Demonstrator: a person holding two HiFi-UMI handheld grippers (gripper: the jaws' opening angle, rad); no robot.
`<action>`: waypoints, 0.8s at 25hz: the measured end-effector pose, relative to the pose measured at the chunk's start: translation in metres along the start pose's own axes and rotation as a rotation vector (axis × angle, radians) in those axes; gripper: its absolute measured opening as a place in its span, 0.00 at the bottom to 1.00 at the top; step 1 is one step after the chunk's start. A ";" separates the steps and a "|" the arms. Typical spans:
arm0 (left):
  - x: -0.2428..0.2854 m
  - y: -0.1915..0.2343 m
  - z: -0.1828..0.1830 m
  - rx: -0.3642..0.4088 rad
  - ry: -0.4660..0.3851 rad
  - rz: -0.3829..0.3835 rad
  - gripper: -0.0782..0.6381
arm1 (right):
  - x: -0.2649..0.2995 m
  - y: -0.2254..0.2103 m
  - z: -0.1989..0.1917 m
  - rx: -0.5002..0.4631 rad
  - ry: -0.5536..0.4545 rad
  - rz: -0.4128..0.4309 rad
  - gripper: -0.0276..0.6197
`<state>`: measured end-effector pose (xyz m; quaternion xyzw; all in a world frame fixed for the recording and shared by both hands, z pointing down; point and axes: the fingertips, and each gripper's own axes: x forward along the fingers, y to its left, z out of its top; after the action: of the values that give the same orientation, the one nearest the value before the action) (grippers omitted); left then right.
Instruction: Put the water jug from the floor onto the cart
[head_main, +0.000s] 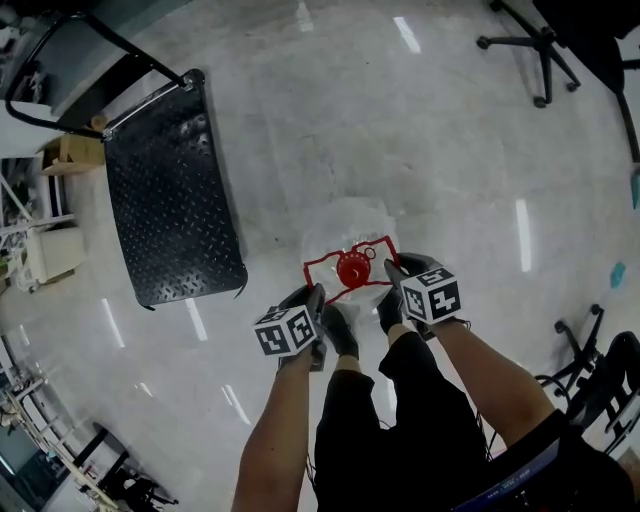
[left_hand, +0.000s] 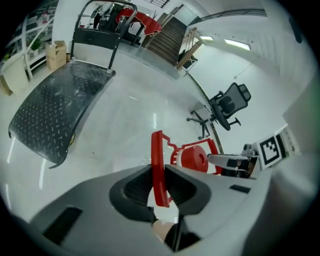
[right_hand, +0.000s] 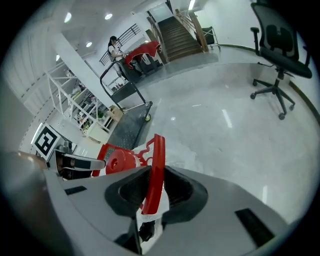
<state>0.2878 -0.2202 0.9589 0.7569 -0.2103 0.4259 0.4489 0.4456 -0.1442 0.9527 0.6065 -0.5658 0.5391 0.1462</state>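
Observation:
The clear water jug (head_main: 348, 232) stands on the floor, topped by a red cap (head_main: 352, 269) inside a red handle frame (head_main: 322, 266). My left gripper (head_main: 316, 296) is shut on the frame's left bar, which shows red (left_hand: 159, 172) between its pads in the left gripper view, with the cap (left_hand: 194, 159) beyond. My right gripper (head_main: 392, 273) is shut on the frame's right bar (right_hand: 156, 172); the cap (right_hand: 117, 161) lies to its left. The cart (head_main: 170, 200), a black checker-plate platform with a tubular handle, stands on the floor to the upper left of the jug.
Office chairs (head_main: 540, 50) stand at the upper right, another chair base (head_main: 585, 365) at the lower right. Shelving and boxes (head_main: 55, 200) line the left edge beyond the cart. A person (right_hand: 115, 47) stands far off by a staircase. Open floor lies between jug and cart.

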 end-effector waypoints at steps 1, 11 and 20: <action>0.001 -0.002 0.000 0.001 0.001 -0.009 0.21 | -0.002 0.001 0.002 0.001 -0.004 -0.001 0.16; -0.065 -0.038 0.033 -0.035 -0.086 -0.025 0.21 | -0.056 0.054 0.056 -0.041 -0.059 0.047 0.17; -0.231 -0.090 0.066 -0.133 -0.256 -0.015 0.21 | -0.173 0.165 0.130 -0.163 -0.095 0.168 0.17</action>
<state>0.2543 -0.2454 0.7054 0.7751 -0.2879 0.3076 0.4709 0.4076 -0.2076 0.6907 0.5679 -0.6627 0.4725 0.1224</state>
